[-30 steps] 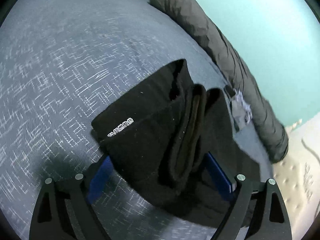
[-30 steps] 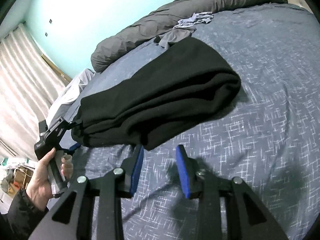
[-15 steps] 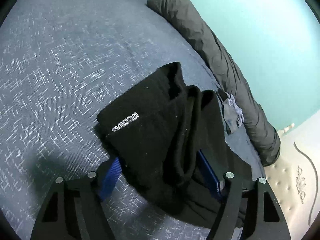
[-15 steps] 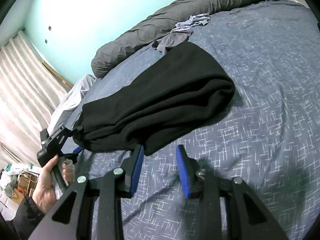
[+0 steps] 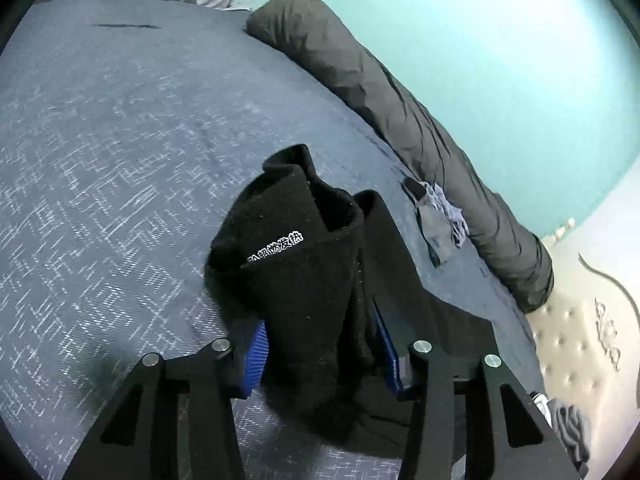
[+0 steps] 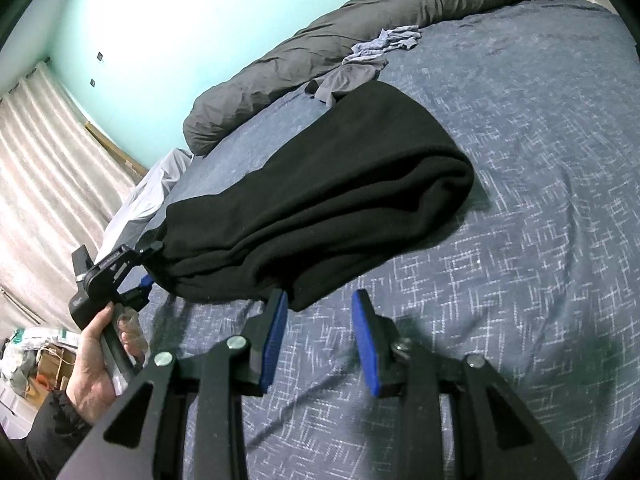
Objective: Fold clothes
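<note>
The left hand-held gripper (image 5: 320,354) was closing on the black garment's (image 6: 320,208) bunched near-left end on the bed (image 6: 540,240); gathering every layer would help. The right hand-held gripper (image 6: 320,332) hovered narrow, empty.

The garment (image 6: 320,196) lies on the bed (image 6: 540,160); behind it a small cloth (image 6: 360,68), then the rolled duvet (image 6: 320,60) along the wall (image 6: 180,20).

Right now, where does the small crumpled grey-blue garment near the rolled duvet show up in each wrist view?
Left wrist: grey-blue garment sits right of centre, beside the black folded garment, against the rolled grey duvet.
Right wrist: it lies at upper centre, just beyond the black garment's far end.
Shared landmark: the rolled grey duvet along the teal wall.
</note>
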Demonstrator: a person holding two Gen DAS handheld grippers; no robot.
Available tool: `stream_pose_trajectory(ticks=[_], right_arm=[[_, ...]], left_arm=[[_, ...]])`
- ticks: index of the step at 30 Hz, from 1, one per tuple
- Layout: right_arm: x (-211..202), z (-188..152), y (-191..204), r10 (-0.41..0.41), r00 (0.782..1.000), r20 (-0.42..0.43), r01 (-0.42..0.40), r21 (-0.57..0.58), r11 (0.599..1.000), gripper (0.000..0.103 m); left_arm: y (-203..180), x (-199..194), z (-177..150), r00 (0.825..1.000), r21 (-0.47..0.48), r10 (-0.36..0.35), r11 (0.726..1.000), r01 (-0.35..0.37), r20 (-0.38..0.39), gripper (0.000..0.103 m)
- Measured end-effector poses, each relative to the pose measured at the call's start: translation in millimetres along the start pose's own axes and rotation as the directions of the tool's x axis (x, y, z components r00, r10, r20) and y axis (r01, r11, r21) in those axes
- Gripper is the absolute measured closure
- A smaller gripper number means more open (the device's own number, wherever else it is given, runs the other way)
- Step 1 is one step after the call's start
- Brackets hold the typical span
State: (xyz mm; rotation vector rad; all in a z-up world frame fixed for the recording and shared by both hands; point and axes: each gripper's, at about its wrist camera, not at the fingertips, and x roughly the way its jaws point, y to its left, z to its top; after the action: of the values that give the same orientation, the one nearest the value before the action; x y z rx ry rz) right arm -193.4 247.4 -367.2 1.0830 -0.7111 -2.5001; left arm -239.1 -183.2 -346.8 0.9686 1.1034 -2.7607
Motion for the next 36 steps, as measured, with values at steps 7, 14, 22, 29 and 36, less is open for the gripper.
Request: stream_pose_trajectory(ticks=[7,14,22,29,36], right_arm=[[1.0,1.8,-1.5,0.005,1.000,-0.002,-0.005,0.011,1.000,0.070],[0.7,2.7,-1.6,0.009,1.000,-0.003,-0.009,0.015,1.000,0.069],[1.0,3.4,-2.4,0.014,1.000,-0.004,-0.014,0.021,1.000,0.070],[-3.3,8.2,-8.1,0.017,1.000,0.017,-0.018,0.034,0.999,0.069],[-16.4,16.8,-26.9,0.005,0.998,0.058,-0.009,0.074,0.997,0.070]], left_arm=[[17.2,8.5,-4.0,0.999,-0.055,0.016,0.998,-0.019,-0.049,0.042],[29.2,12.3,-5.7,0.996,-0.087,0.023,0.996,-0.030,-0.083,0.042],[35.8,8.1,-3.4,0.997,-0.095,-0.011,0.995,0.003,-0.077,0.057],[7.2,-7.3,7.0,0.999,-0.023,-0.037,0.999,0.036,-0.029,0.071],[-30.2,-28.2,9.8,0.998,0.059,-0.069,0.996,0.069,-0.002,0.073]])
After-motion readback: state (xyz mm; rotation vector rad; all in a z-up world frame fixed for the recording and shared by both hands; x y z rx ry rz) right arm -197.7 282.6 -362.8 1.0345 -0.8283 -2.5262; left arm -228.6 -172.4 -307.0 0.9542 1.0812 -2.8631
